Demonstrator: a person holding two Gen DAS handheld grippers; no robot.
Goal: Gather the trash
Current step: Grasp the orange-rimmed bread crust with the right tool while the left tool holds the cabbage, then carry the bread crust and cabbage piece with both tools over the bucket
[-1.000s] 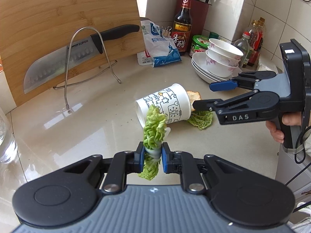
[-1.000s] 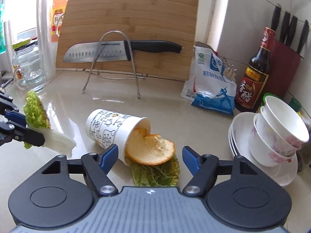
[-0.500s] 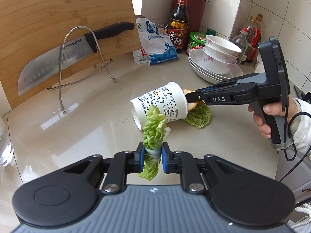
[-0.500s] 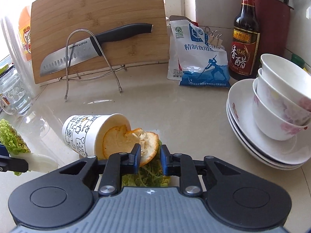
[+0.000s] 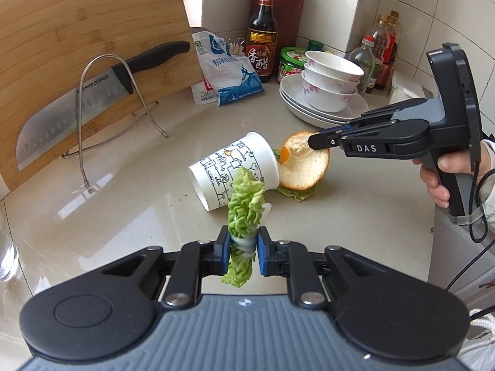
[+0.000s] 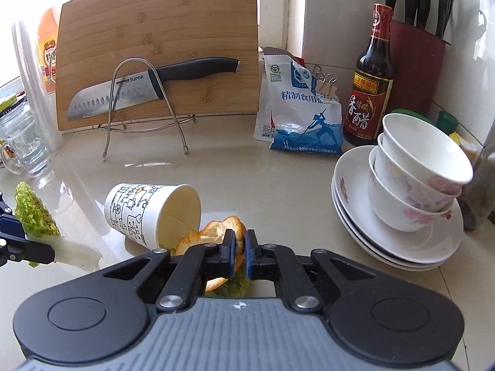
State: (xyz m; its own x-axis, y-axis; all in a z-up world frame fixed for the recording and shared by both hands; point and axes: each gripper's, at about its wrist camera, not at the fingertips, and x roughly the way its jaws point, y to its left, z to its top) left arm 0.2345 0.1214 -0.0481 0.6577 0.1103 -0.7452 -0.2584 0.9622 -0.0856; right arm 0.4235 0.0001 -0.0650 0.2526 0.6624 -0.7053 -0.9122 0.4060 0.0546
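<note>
Both grippers hold kitchen scraps above the counter.

The left gripper is clamped on a cabbage leaf, which stands up between its blue pads. The right gripper is closed on an orange peel, held just beside the mouth of a paper cup lying on its side on the counter. A second green leaf lies flat under the peel. A stack of bowls sits on plates to the right.
</note>
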